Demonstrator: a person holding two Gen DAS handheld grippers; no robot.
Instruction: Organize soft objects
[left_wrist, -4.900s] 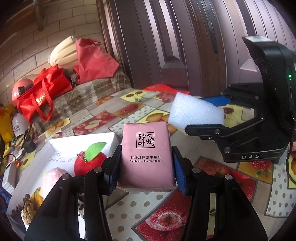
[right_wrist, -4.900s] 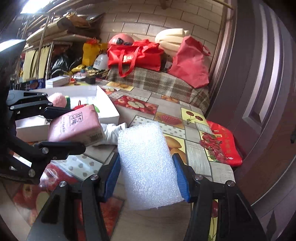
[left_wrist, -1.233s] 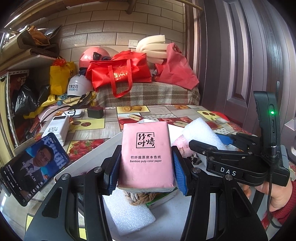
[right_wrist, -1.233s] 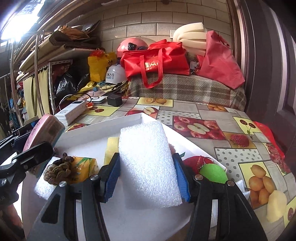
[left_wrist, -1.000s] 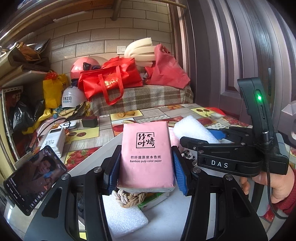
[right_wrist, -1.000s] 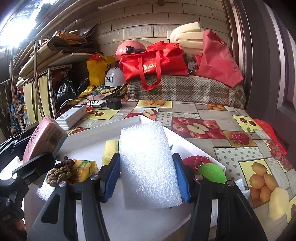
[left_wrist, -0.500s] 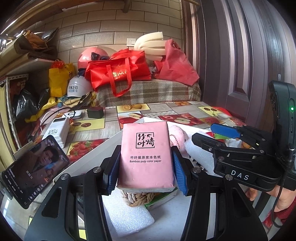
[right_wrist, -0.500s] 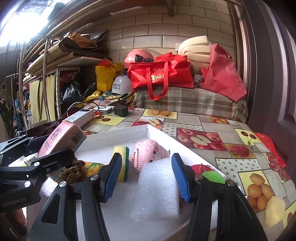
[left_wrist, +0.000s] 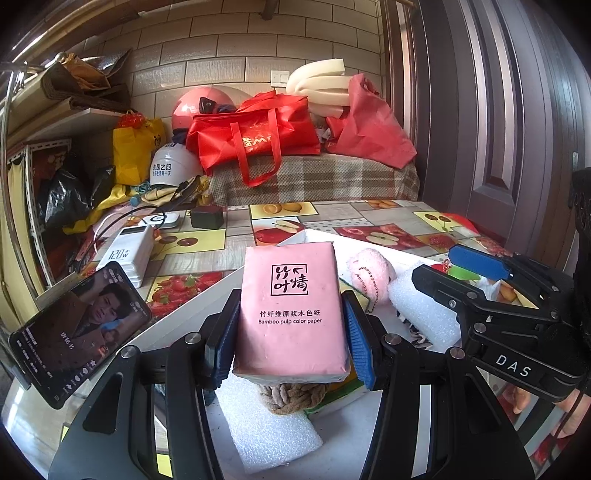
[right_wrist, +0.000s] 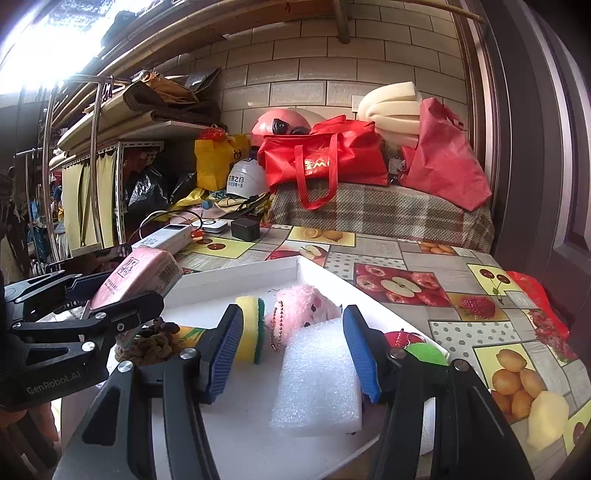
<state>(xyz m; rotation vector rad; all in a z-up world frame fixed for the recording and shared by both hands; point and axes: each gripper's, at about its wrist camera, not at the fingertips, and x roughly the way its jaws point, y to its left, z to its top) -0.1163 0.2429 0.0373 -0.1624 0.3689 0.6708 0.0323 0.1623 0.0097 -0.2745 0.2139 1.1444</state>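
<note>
My left gripper (left_wrist: 291, 302) is shut on a pink tissue pack (left_wrist: 291, 332), held upright over the near end of the white tray (right_wrist: 258, 269). My right gripper (right_wrist: 292, 314) stands open just above the tray. A white foam block (right_wrist: 317, 376) lies tilted on the tray floor under its jaws, close to the right pad and apart from the left one. In the tray also lie a pink plush (right_wrist: 306, 302), a yellow-green sponge (right_wrist: 249, 328), a brown knotted rope (right_wrist: 147, 343), a red apple charm with a green leaf (right_wrist: 424, 350) and a second foam piece (left_wrist: 266, 424).
A lit phone (left_wrist: 77, 332) leans at the tray's left, with a white power bank (left_wrist: 129, 254) and a black charger (left_wrist: 207, 218) behind it. Red bags (left_wrist: 258, 136) and helmets pile up at the back. A dark door (left_wrist: 480, 129) closes the right side.
The foam block has left my right gripper's jaws and dropped onto the tray floor. The left gripper still holds the tissue pack and has only turned slightly.
</note>
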